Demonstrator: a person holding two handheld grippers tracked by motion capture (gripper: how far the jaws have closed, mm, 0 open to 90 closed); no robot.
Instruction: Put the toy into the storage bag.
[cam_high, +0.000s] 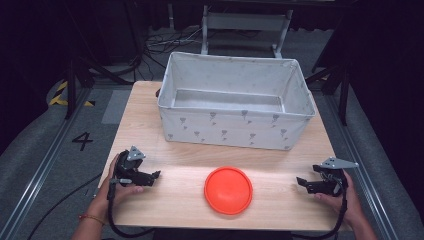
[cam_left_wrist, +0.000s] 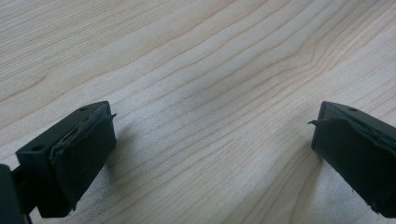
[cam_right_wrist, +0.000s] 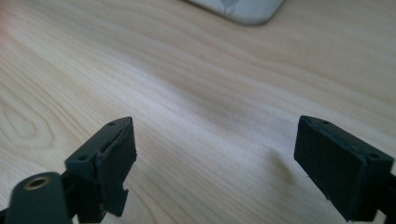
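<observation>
An orange round disc (cam_high: 228, 190) lies flat on the wooden table (cam_high: 280, 165) near its front edge, midway between my two grippers. My left gripper (cam_high: 154, 176) rests at the front left, held by a hand, its jaws pointing right toward the disc and standing open. In the left gripper view, the left gripper (cam_left_wrist: 212, 137) has only bare wood between its wide-apart jaws. At the front right, my right gripper (cam_high: 302, 183) points left toward the disc. The right gripper (cam_right_wrist: 217, 154) is open over bare wood in its own view.
A large white fabric bin (cam_high: 235, 100) with small grey prints stands at the back of the table, open on top, its corner (cam_right_wrist: 238, 9) in the right gripper view. Cables trail off the front edge. A dark floor with rails surrounds the table.
</observation>
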